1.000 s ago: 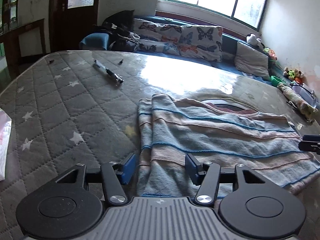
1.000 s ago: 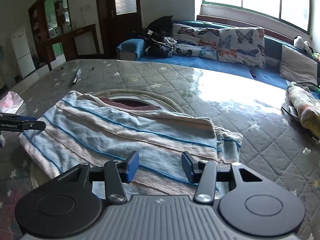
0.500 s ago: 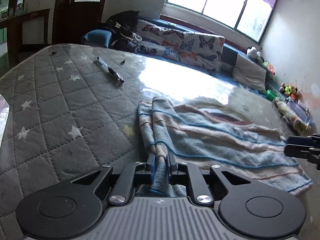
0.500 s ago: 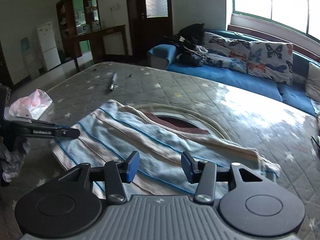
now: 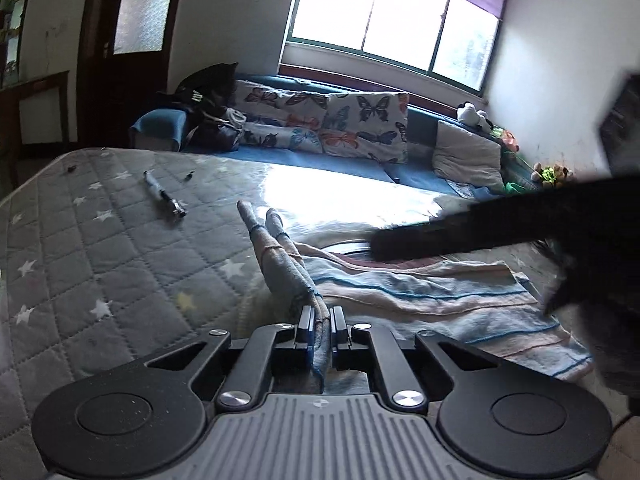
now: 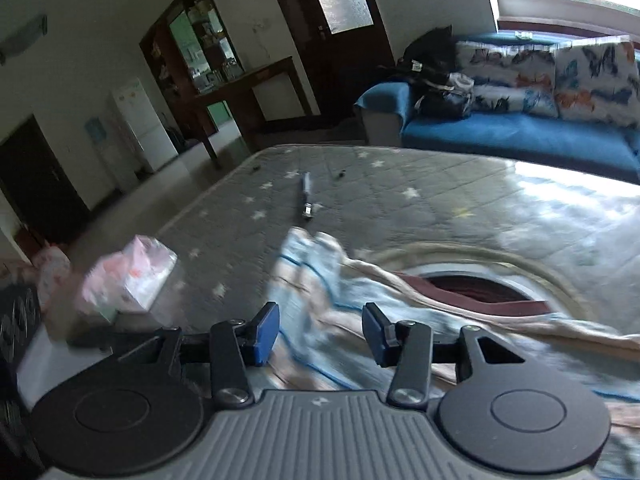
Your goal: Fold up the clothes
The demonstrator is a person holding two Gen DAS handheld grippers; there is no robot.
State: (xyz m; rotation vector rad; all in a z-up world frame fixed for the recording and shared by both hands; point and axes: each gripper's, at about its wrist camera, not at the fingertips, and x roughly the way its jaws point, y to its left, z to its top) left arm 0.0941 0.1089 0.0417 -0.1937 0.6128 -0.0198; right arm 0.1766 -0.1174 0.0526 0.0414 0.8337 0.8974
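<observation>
1. A striped garment (image 5: pixel 420 300) of soft, towel-like knit, pale blue and pink with thin blue lines, lies on a grey quilted mattress (image 5: pixel 100 248) printed with stars.
2. A second ago it lay flat; now its left edge is pulled up into a narrow ridge.
3. That raised ridge runs away from the left camera toward the window (image 5: pixel 384 24), while the rest of the cloth stretches out to the right.
4. The left gripper (image 5: pixel 320 330) was wide open a second ago; now its blue-padded fingers (image 5: pixel 306 330) are clamped together on the ridge of fabric.
5. The right gripper (image 6: pixel 320 332) has swung left across the garment; its fingers (image 6: pixel 266 332) are apart, with blurred cloth between them.
6. A dark, blurred shape, apparently the other gripper, crosses the right of the left view.
7. A pen (image 5: pixel 164 194) lies on the mattress beyond the garment, and a pink-patterned plastic packet (image 6: pixel 128 280) sits near the mattress edge.
8. Behind stands a blue sofa (image 6: pixel 512 136) with butterfly cushions (image 5: pixel 360 124).
</observation>
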